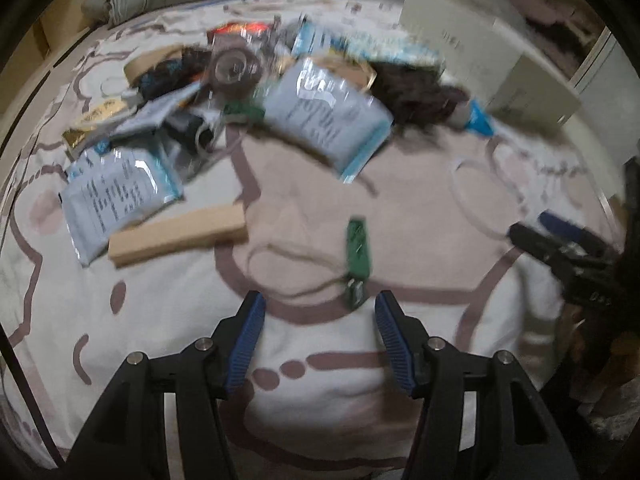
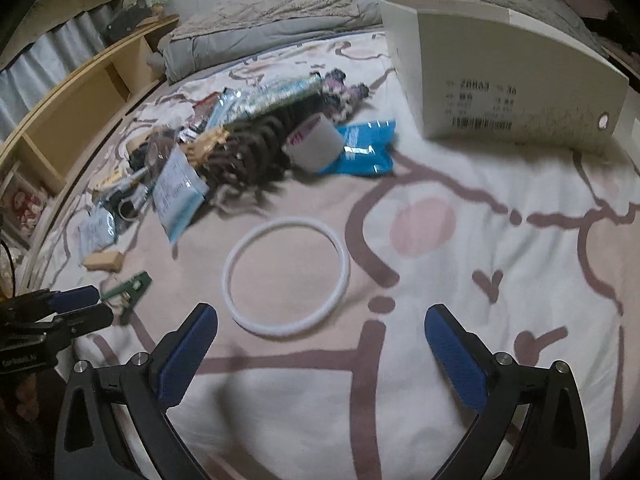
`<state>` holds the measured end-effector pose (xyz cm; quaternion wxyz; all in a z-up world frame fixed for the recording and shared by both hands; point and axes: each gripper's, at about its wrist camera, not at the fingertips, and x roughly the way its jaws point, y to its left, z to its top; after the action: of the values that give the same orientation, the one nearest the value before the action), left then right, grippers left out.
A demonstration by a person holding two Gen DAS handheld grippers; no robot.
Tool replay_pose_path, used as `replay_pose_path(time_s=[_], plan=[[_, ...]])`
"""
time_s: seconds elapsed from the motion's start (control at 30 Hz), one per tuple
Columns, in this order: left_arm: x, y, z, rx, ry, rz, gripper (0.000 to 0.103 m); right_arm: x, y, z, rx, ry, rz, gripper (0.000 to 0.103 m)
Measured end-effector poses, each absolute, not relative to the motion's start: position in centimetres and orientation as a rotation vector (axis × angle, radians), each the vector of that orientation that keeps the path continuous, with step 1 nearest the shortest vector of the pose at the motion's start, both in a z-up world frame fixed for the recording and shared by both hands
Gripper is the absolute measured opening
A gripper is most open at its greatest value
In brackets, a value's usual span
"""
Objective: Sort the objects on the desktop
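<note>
A green clip (image 1: 358, 256) on a thin string lies on the patterned bedspread (image 1: 320, 208), just beyond my left gripper (image 1: 320, 298). That gripper points down at it, half open, with nothing between its blue pads (image 1: 248, 336). A white ring (image 2: 286, 276) lies flat ahead of my right gripper (image 2: 320, 310), whose jaws stand wide open and empty. In the right wrist view the green clip (image 2: 130, 288) lies beside the left gripper (image 2: 76, 306). The right gripper (image 1: 560, 240) shows at the edge of the left wrist view. Both views are somewhat blurred.
A pile of things lies further back: pale blue packets (image 1: 328, 120), a wooden block (image 1: 176, 236), a tape roll (image 2: 316, 144), a dark brown coiled item (image 2: 256, 148) and a blue packet (image 2: 364, 148). A white cardboard box (image 2: 500, 80) stands at the right. Wooden shelves (image 2: 80, 104) run along the left.
</note>
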<state>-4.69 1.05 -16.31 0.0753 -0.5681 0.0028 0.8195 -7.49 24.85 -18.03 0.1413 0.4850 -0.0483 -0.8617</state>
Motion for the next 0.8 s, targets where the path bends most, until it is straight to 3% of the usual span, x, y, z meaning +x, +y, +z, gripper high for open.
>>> replay_pose_path(time_s=[0.4, 0.8], plan=[[-5.5, 0.0, -16.9, -1.756, 0.085, 2.579, 0.063, -6.2, 23.2, -19.9, 1.246, 0.066, -2.61, 0.103], [-7.7, -2.0, -16.9, -1.784, 0.018, 2.668, 0.063, -5.9, 23.1, -20.1, 1.177, 0.075, -2.656, 0.103]])
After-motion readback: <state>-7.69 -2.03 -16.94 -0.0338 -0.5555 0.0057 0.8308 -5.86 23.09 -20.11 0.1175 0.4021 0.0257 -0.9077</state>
